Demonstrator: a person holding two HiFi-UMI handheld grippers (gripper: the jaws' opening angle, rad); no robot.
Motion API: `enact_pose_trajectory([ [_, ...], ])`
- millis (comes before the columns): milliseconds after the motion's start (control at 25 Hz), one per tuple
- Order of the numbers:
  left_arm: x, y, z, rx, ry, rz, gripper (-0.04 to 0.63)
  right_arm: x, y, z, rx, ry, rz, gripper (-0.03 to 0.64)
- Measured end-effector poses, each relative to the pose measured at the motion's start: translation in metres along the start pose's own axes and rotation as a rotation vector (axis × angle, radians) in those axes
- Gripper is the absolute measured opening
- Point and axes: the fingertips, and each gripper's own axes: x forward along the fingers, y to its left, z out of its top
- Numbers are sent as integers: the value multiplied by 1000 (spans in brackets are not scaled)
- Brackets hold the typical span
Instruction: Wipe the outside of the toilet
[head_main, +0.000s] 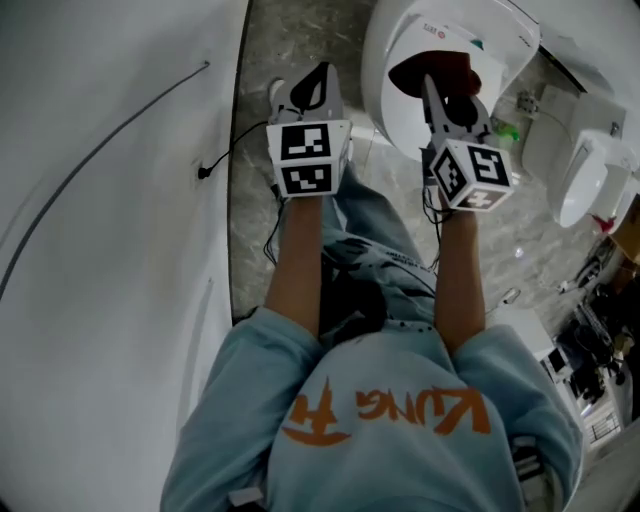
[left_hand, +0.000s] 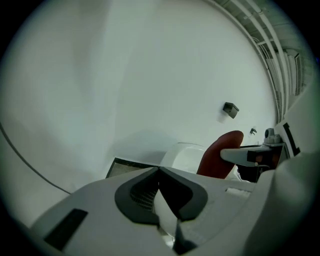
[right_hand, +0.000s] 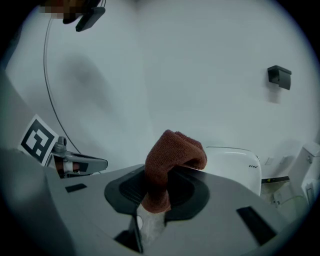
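**Item 1, R tool** (head_main: 432, 88): jaws are closing on a rust-red terry cloth (head_main: 447, 70), pinching it at its lower part. In the right gripper view the tool (right_hand: 167, 172) is showing the cloth (right_hand: 172, 150) bulging up and folding over above the jaws. The cloth's lower end is sitting down betw. the pads and is hard to make out.

**Item 2, L tool** (head_main: 318, 85): in the left gripper view (left_hand: 159, 169) the jaw tips are meeting in a V w/ nothing betw. them, so prob. closed and empty. The pale patch lower in the gap is too dim to identify. Its marker cube (head_main: 305, 155) is facing the head camera.

**Item 3, toilet** (head_main: 400, 70): white, standing on the floor ahead of the R tool. Its top is running out of frame in the head view. The cloth is showing in front of the bowl, but whether it is touching can't be told. The toilet is also appearing behind the jaws in both gripper views (left_hand: 182, 152) (right_hand: 235, 162), partly cut off by the tool bodies.

**Item 4, surroundings:** a white wall (head_main: 110, 200) is filling the left side, w/ a thin dark cable (head_main: 100, 150) curving across it. A grey mottled floor (head_main: 255, 230) is running beside it. A small dark wall fixture (right_hand: 279, 76) is showing too small to name. A second white fixture (head_main: 590, 180) is sitting at far right, partly cropped.

**Item 5, person:** wearing a light-blue sweatshirt (head_main: 380, 440), forearms extending to both tools.
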Motion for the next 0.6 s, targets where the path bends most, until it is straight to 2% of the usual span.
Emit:
enact_pose_trajectory([
  [200, 29, 25, -39, -24, 54, 3, -6, 31, 11, -42, -16, 78, 18, 89],
  [400, 60, 49, -68, -89, 88, 17, -6, 64, 15, -63, -59, 125, 51, 89],
  [600, 92, 56, -92, -103, 122, -3, -6, 104, 5, -85, -90, 183, 64, 89],
])
